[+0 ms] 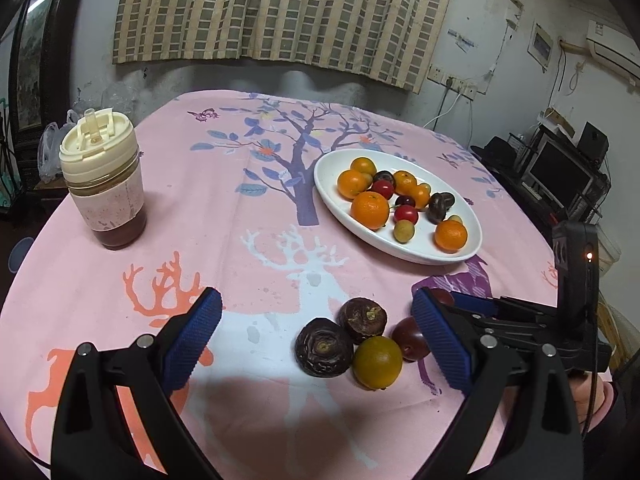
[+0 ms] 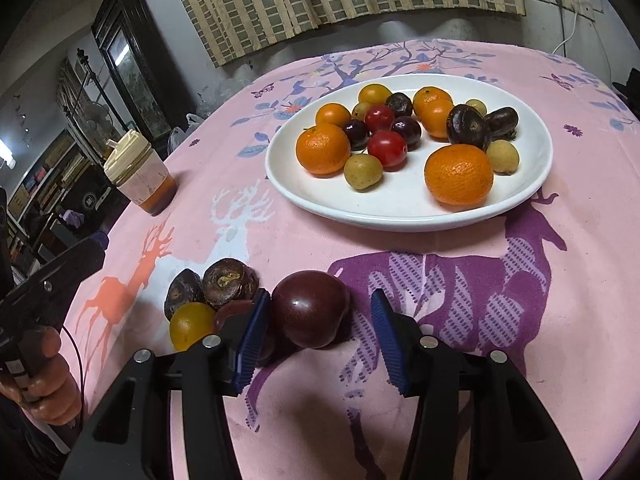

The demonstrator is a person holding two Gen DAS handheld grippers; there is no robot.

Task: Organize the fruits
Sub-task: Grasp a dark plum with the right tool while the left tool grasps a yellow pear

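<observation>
- Right tongs [image 2: 316, 344] spread, flanking a dark plum [image 2: 310, 309]; left tongs [image 1: 316, 340] spread near loose fruits [image 1: 348, 340].
- Pink deer-print table [image 1: 240, 208] beyond.
- White plate [image 2: 400, 208] of fruit past them; lidded cup [image 1: 104, 180] to its left.
- Checked curtain [image 1: 280, 12] behind the plate.

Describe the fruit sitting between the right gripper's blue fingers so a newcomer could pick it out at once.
Start at the white oval plate of fruit on the pink deer-print tablecloth, then come toward the camera to the loose fruit off the plate. The round, glossy dark-purple plum lies between the open right gripper. Its neighbours differ: two wrinkled brown water chestnuts and a yellow-orange citrus.
</observation>
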